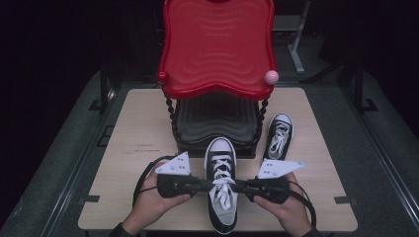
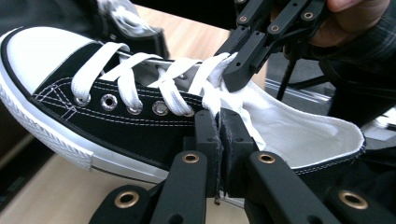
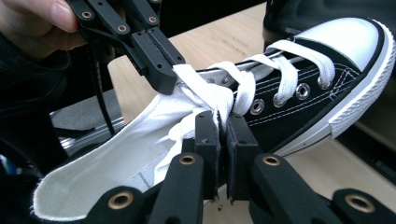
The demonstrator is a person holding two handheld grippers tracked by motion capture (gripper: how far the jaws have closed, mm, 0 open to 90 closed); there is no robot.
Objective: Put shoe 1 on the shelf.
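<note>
Blocking the heel of the near sneaker [image 1: 221,183] is the bottom frame edge in the high view; the person's wrists are cut off there too. Lace ends are hard to trace where the jaws cover them. Left gripper [image 1: 205,185] and right gripper [image 1: 240,186] meet over the sneaker's throat from either side, jaws pinched closed, each clamping a white lace [image 2: 210,95] strand. Sneaker sits at table [image 1: 143,128] front edge, toe toward red tiered stand [image 1: 217,44]. Second sneaker [image 1: 279,136] lies just right of the stand's base.
</note>
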